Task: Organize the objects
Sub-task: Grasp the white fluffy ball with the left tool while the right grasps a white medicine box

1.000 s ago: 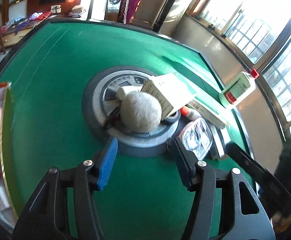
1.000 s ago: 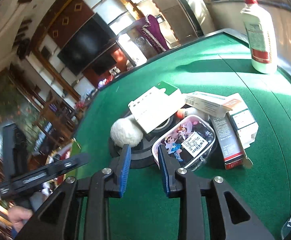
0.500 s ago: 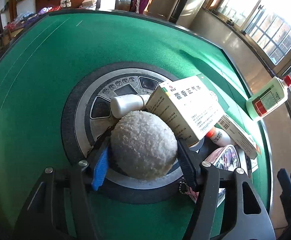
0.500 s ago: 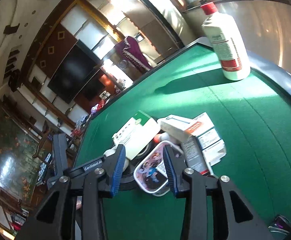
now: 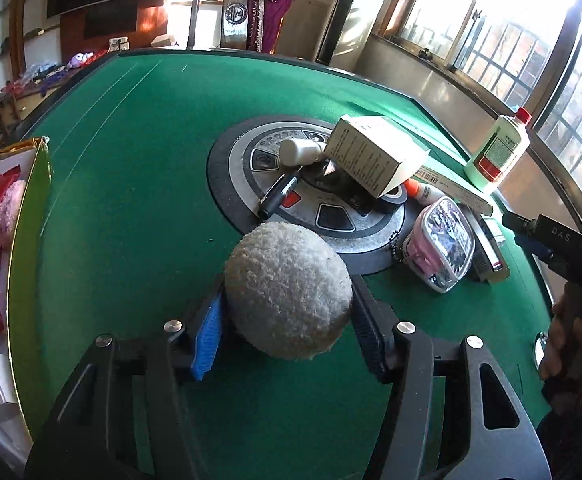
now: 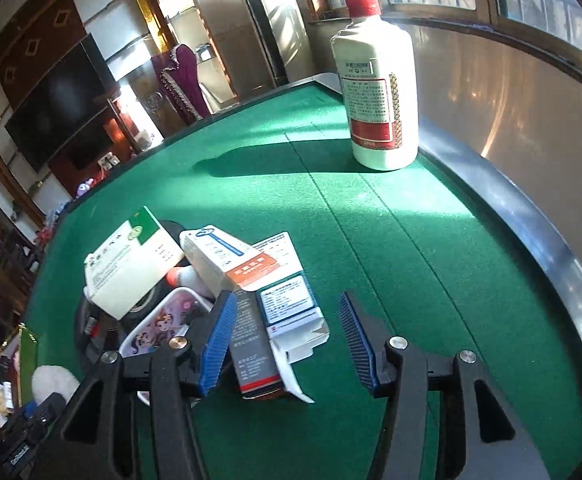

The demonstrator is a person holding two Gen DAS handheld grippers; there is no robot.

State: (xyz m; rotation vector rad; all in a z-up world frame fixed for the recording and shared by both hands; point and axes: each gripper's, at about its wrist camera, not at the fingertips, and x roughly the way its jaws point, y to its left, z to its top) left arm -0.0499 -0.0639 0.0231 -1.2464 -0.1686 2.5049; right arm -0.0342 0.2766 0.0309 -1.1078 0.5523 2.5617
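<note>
The left gripper clenched the fluffy ball at lower centre, above the green worktop. The right gripper was opening, fingers empty, over boxes.

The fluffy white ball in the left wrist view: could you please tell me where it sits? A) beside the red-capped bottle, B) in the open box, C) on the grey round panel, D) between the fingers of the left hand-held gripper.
D: the fluffy white ball sits between both pads of the left hand-held gripper, in front of the grey round panel.
</note>
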